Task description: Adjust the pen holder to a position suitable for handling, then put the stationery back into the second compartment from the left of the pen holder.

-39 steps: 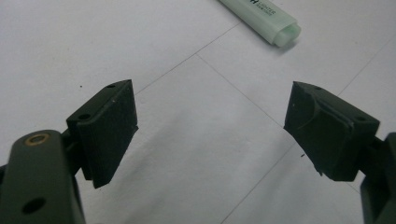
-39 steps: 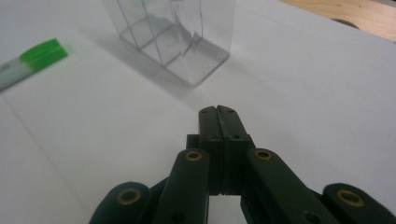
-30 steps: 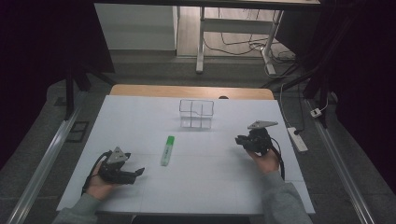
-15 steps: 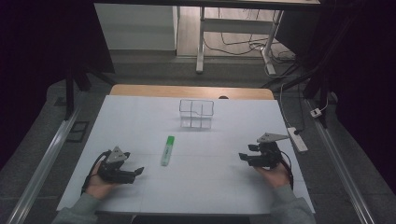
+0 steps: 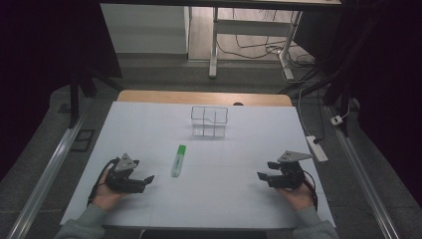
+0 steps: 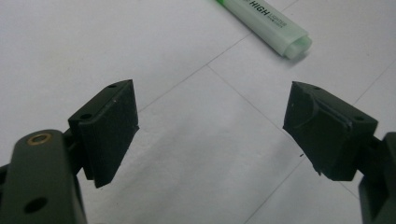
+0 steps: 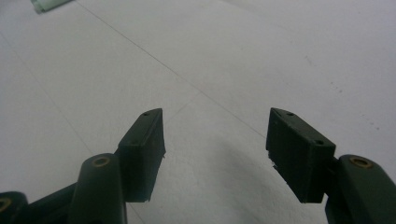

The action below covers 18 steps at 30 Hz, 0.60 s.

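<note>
Item: green highlighter point(image 5: 178, 160), long axis running away from me, lying on the counter point(image 5: 249, 149) just right of my left hand-held gripper point(image 5: 144, 180) (jaws spread, empty; the nearer one).

The white table point(image 5: 234, 199) lies bare between the left gripper point(image 5: 142, 180) and the right gripper point(image 5: 263, 176), so either can cross the near half freely. One low obstacle sits there: a green highlighter point(image 5: 178, 160) lying flat, just beyond the left gripper's spread jaws. Farther back, a clear compartment box point(image 5: 209, 121) stands mid-table, with open surface on both sides.
</note>
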Motion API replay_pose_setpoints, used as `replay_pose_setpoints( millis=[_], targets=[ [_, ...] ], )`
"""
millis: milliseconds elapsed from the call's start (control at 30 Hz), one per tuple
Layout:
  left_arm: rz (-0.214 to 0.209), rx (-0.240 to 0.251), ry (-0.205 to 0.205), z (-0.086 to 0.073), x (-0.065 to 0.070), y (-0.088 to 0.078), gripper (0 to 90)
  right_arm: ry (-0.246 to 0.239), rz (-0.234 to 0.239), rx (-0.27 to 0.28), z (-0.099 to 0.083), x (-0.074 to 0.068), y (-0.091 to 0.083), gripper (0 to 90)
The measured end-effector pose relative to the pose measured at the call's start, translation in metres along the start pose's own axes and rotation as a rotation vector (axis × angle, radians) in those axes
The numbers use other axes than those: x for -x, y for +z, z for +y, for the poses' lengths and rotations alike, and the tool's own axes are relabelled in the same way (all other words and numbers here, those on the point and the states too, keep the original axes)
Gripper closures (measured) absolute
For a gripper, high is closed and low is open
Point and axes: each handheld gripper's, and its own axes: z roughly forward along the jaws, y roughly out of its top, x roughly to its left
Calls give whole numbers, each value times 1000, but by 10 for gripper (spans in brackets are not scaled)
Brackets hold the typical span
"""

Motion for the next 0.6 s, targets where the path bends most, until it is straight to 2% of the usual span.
replay_pose_setpoints(
  millis=[267, 600],
  targets=[
    [-16, -5, 17, 13, 3, -1, 177, -14, -10, -16, 0, -1, 2, 363],
    [-32, -24, 18, 28, 7, 1, 177, -30, -18, -20, 1, -2, 2, 364]
  ],
)
